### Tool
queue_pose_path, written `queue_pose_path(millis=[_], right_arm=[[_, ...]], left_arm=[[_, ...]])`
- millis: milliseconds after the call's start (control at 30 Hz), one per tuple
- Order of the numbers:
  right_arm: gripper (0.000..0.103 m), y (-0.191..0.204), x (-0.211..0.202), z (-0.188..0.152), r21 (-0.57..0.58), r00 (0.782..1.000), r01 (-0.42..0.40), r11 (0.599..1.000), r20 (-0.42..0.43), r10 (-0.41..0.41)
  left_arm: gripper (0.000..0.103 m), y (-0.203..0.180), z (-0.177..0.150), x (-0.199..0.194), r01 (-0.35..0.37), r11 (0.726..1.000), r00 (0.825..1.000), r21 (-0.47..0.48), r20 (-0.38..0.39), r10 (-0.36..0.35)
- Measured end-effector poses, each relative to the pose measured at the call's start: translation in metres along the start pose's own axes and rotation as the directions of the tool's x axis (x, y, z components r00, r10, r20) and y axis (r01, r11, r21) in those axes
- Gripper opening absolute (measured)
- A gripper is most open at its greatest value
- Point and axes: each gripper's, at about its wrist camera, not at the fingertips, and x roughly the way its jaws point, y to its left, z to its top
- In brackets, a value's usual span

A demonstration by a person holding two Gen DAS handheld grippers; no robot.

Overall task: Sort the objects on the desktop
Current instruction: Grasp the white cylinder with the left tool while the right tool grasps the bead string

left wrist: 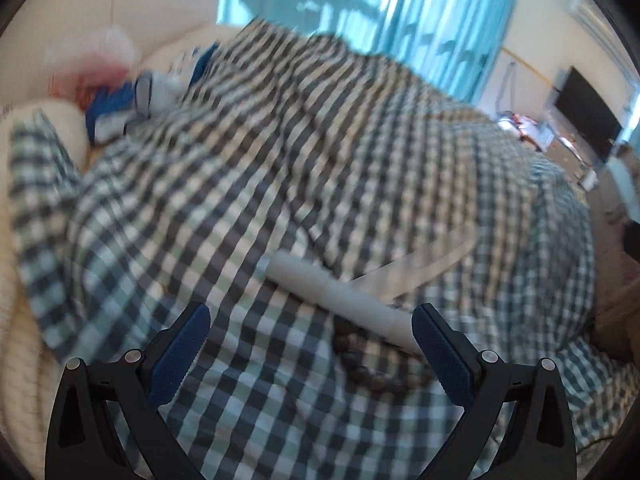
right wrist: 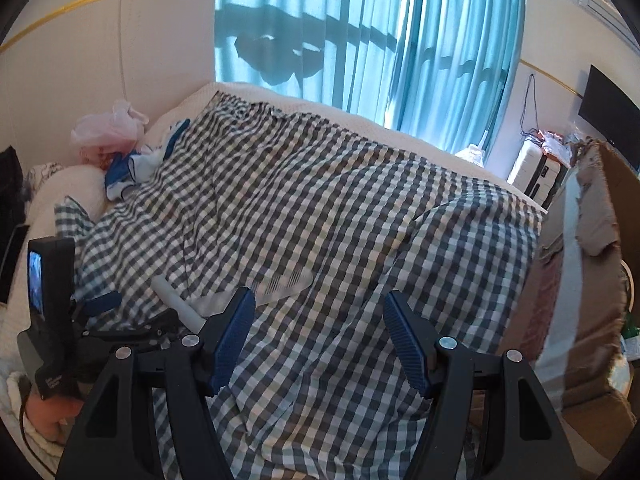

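Note:
A white tube-shaped object (left wrist: 340,300) lies on the checked cloth (left wrist: 280,160), just ahead of my open left gripper (left wrist: 312,328) and close to its right finger. A dark bead string (left wrist: 372,364) lies under the tube's near end. A white comb (left wrist: 424,268) lies just beyond the tube, blurred. In the right wrist view the tube (right wrist: 176,300) and the comb (right wrist: 284,284) lie left of and ahead of my open, empty right gripper (right wrist: 320,320). The left gripper (right wrist: 100,308) shows at the left there.
Blue and white clothing (right wrist: 132,172) and a pink plastic bag (right wrist: 108,128) lie at the far left of the bed. A cardboard box (right wrist: 592,280) stands at the right. Blue curtains (right wrist: 360,40) hang behind. A white appliance (right wrist: 536,176) stands far right.

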Motion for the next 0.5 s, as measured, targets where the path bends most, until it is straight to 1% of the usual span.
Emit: queue_pose_path(millis=[100, 167, 233, 267, 300, 333, 367, 400, 433, 467, 500], right_arm=[[0.066, -0.004, 0.01, -0.003, 0.0, 1.0, 0.018, 1.0, -0.015, -0.018], [0.066, -0.009, 0.013, -0.004, 0.014, 1.0, 0.02, 1.0, -0.019, -0.02], [0.066, -0.013, 0.016, -0.005, 0.031, 1.0, 0.021, 0.999, -0.024, -0.021], [0.066, -0.015, 0.017, -0.005, 0.037, 0.999, 0.023, 0.999, -0.026, -0.022], [0.066, -0.016, 0.017, -0.006, 0.042, 0.999, 0.022, 0.999, -0.03, -0.021], [0.066, -0.016, 0.018, -0.007, 0.045, 0.999, 0.022, 0.999, -0.033, -0.02], [0.066, -0.016, 0.018, -0.008, 0.044, 0.999, 0.022, 0.999, -0.034, -0.021], [0.066, -0.015, 0.017, -0.008, 0.04, 0.999, 0.022, 0.999, -0.035, -0.021], [0.066, -0.014, 0.017, -0.009, 0.033, 0.999, 0.024, 0.999, -0.036, -0.023], [0.066, -0.012, 0.017, -0.009, 0.026, 0.999, 0.026, 0.999, -0.037, -0.025], [0.066, -0.01, 0.017, -0.009, 0.018, 0.999, 0.026, 0.999, -0.038, -0.026]], left_arm=[[0.103, 0.009, 0.002, 0.017, 0.014, 0.999, 1.0, -0.039, -0.022, -0.015], [0.103, 0.008, 0.005, 0.021, 0.023, 0.999, 1.0, -0.037, -0.016, -0.024], [0.103, 0.003, 0.008, 0.022, 0.054, 0.998, 0.999, -0.024, -0.007, -0.054], [0.096, 0.0, 0.008, 0.022, 0.07, 0.997, 0.998, -0.015, -0.003, -0.071], [0.09, -0.006, 0.009, 0.024, 0.102, 0.995, 0.995, 0.006, -0.008, -0.102], [0.075, -0.012, 0.01, 0.028, 0.121, 0.992, 0.992, 0.025, -0.032, -0.12], [0.056, -0.015, 0.01, 0.031, 0.112, 0.993, 0.993, 0.04, -0.049, -0.111], [0.05, -0.019, 0.008, 0.035, 0.085, 0.994, 0.995, 0.072, -0.061, -0.081], [0.045, -0.021, 0.007, 0.036, 0.095, 0.991, 0.994, 0.092, -0.064, -0.089], [0.033, -0.02, 0.006, 0.035, 0.108, 0.99, 0.993, 0.091, -0.062, -0.103], [0.024, -0.017, 0.007, 0.033, 0.136, 0.988, 0.989, 0.073, -0.064, -0.132]])
